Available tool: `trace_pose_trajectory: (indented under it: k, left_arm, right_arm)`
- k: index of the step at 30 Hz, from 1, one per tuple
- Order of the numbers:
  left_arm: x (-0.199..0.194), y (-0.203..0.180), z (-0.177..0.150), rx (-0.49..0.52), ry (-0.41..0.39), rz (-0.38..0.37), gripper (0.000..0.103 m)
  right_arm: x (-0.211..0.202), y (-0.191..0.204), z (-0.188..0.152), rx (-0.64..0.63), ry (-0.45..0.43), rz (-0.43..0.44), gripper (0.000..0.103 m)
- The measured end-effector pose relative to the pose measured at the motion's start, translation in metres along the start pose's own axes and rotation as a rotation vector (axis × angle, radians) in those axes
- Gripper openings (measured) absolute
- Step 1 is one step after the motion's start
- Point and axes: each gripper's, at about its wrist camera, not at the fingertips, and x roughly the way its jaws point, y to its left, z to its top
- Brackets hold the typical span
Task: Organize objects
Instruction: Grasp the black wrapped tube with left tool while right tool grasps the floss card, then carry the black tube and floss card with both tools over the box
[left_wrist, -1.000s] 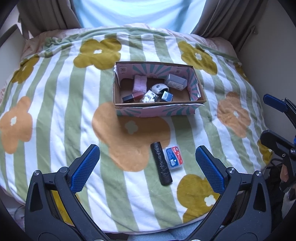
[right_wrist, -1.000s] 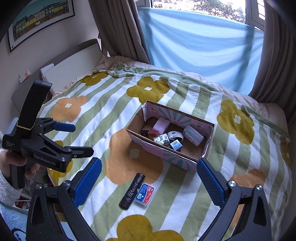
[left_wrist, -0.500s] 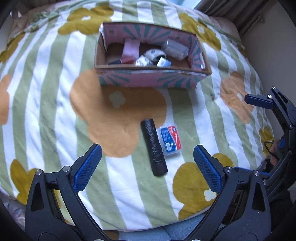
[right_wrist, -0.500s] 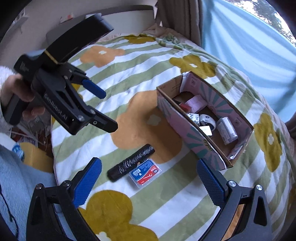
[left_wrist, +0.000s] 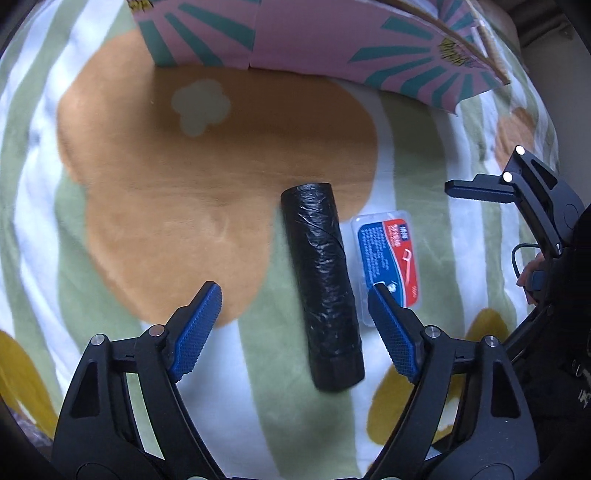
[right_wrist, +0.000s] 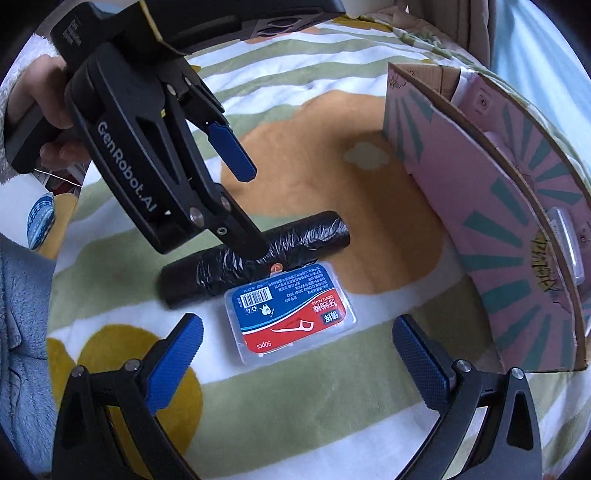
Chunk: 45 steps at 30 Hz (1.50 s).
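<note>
A black roll of plastic bags (left_wrist: 322, 288) lies on the flowered blanket, with a clear floss-pick box with a red and blue label (left_wrist: 389, 254) right beside it. My left gripper (left_wrist: 295, 317) is open, low over the roll, its fingers either side of the roll's near half. In the right wrist view the roll (right_wrist: 295, 240) lies behind the floss box (right_wrist: 291, 314). My right gripper (right_wrist: 295, 354) is open, just short of the floss box. The left gripper (right_wrist: 243, 206) hangs over the roll there.
A pink cardboard box with teal rays (right_wrist: 491, 206) stands on the bed beyond both objects; it also shows in the left wrist view (left_wrist: 295, 40). The striped green and white blanket (left_wrist: 166, 177) covers the bed. A person's hand (right_wrist: 33, 103) holds the left gripper.
Both grippers have dropped down and moved in close. The left one now straddles the black roll, the right one has come up to the floss box. Neither object has moved.
</note>
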Motion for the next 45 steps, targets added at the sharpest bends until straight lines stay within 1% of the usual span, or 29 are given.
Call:
trace_pose_trajectory:
  k: [2,5,10,11,14,16,18,20,23,24,27,28,29,30,33,35,39,42,43,45]
  left_arm:
    - [0.009,0.000,0.003,-0.005,0.016,0.005,0.077]
    - [0.017,-0.004,0.004,0.008,0.035,0.021,0.076]
    - [0.023,-0.008,0.007,-0.007,0.050,0.038,0.075]
    - [0.024,-0.009,0.008,-0.012,0.053,0.036,0.073]
    - [0.026,-0.013,0.010,-0.012,0.067,0.032,0.067]
    - [0.027,-0.018,0.012,-0.004,0.082,0.029,0.061]
    - [0.028,-0.025,0.015,0.009,0.095,0.032,0.050]
    - [0.029,-0.030,0.017,0.018,0.101,0.027,0.045]
    - [0.030,-0.035,0.019,0.000,0.111,-0.014,0.039]
    - [0.030,-0.036,0.019,-0.003,0.112,-0.021,0.039]
    - [0.034,-0.039,0.020,-0.015,0.114,-0.033,0.037]
    - [0.035,-0.039,0.021,-0.021,0.114,-0.031,0.035]
    - [0.037,-0.038,0.021,-0.027,0.115,-0.030,0.030]
    - [0.038,-0.036,0.022,-0.035,0.115,-0.036,0.029]
    - [0.036,-0.032,0.024,-0.065,0.107,-0.066,0.027]
    - [0.031,-0.033,0.025,-0.064,0.096,-0.070,0.027]
    - [0.014,-0.036,0.026,-0.060,0.048,-0.085,0.027]
    - [-0.003,-0.038,0.028,-0.055,0.003,-0.094,0.027]
    - [-0.005,-0.032,0.020,-0.052,-0.009,-0.098,0.027]
    - [-0.021,-0.035,0.021,-0.046,-0.039,-0.104,0.027]
  right_arm:
    - [0.009,-0.002,-0.002,-0.011,0.005,0.026,0.102]
    - [0.017,-0.002,-0.003,-0.041,0.012,0.041,0.101]
    - [0.027,-0.006,0.001,-0.051,0.018,0.076,0.095]
    - [0.029,-0.006,0.002,-0.057,0.021,0.080,0.092]
    - [0.035,-0.005,0.006,-0.078,0.025,0.085,0.090]
    - [0.037,-0.003,0.008,-0.094,0.027,0.078,0.087]
    - [0.038,-0.002,0.009,-0.112,0.024,0.075,0.086]
    - [0.036,-0.002,0.007,-0.123,0.021,0.063,0.086]
    - [0.032,-0.002,0.003,-0.124,0.021,0.048,0.086]
    - [0.030,-0.003,0.002,-0.119,0.019,0.045,0.085]
    - [0.023,-0.006,-0.001,-0.086,0.010,0.037,0.085]
    - [0.021,-0.007,-0.002,-0.071,0.007,0.034,0.085]
    - [0.020,-0.009,-0.003,-0.051,0.004,0.032,0.086]
    - [0.018,-0.011,-0.004,-0.030,0.000,0.030,0.086]
    - [0.012,-0.015,-0.007,0.041,-0.016,0.029,0.086]
    - [0.008,-0.015,-0.008,0.083,-0.025,0.013,0.086]
    - [-0.006,-0.015,-0.007,0.170,-0.054,-0.032,0.086]
    - [-0.021,-0.020,-0.001,0.261,-0.084,-0.058,0.086]
    - [-0.027,-0.020,0.002,0.292,-0.090,-0.080,0.086]
    - [-0.041,-0.018,0.011,0.352,-0.111,-0.117,0.086]
